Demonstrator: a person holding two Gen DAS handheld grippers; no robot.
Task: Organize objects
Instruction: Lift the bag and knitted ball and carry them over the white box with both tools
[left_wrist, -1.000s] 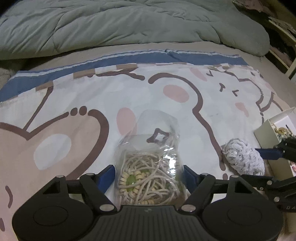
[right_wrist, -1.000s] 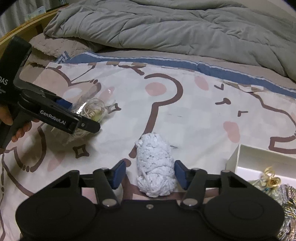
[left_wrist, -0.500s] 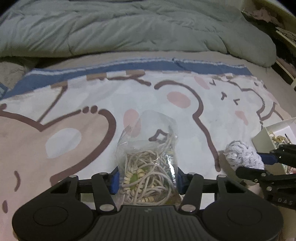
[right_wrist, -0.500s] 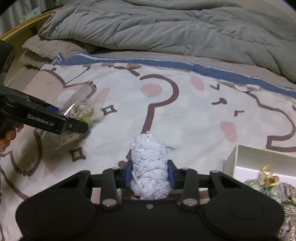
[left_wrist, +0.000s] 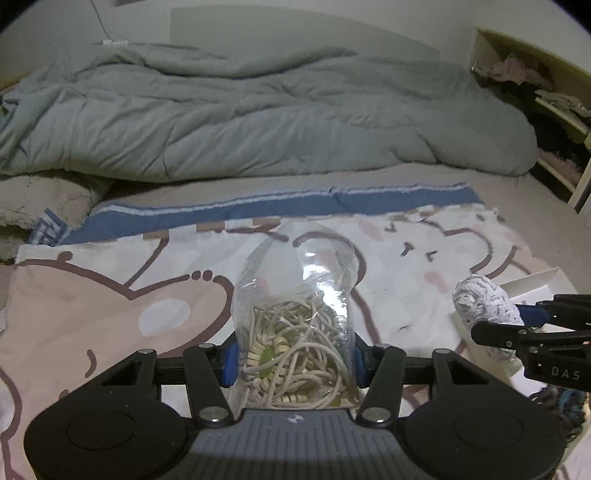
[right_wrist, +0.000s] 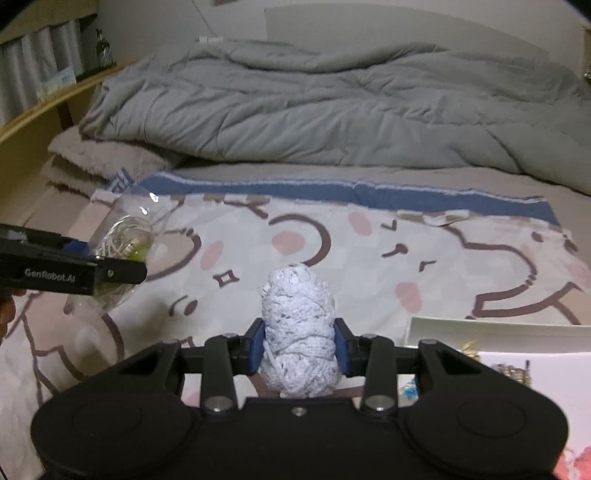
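- Because the job is tidying loose items off a bed, each hand-held gripper carries one item above the cartoon-bear blanket (left_wrist: 92, 306) spread over the mattress.
- On the left, the left gripper (left_wrist: 293, 360) has its jaws pressed against both sides of a clear plastic bag (left_wrist: 295, 325). Inside is a tangle of pale cord with small beads and a green piece. The grip sits low on the bag, around the bulk of the contents, so the empty top stands up loosely.
- In the right wrist view, the same bag hangs clear of the blanket, likely lifted for carrying.
- In the middle, the right gripper (right_wrist: 300, 349) has its jaws clamped on a ball of white yarn (right_wrist: 297, 332), squeezing its lower half so the soft bundle stays upright.
- At the far right, a white box (right_wrist: 498, 326) rests on the blanket, just beside the yarn. Gold and glittery trinkets already lie inside, so it is probably where both items belong.
- Behind everything, a rumpled grey duvet (right_wrist: 332, 110) is pushed to the head of the bed, leaving the blanket free.
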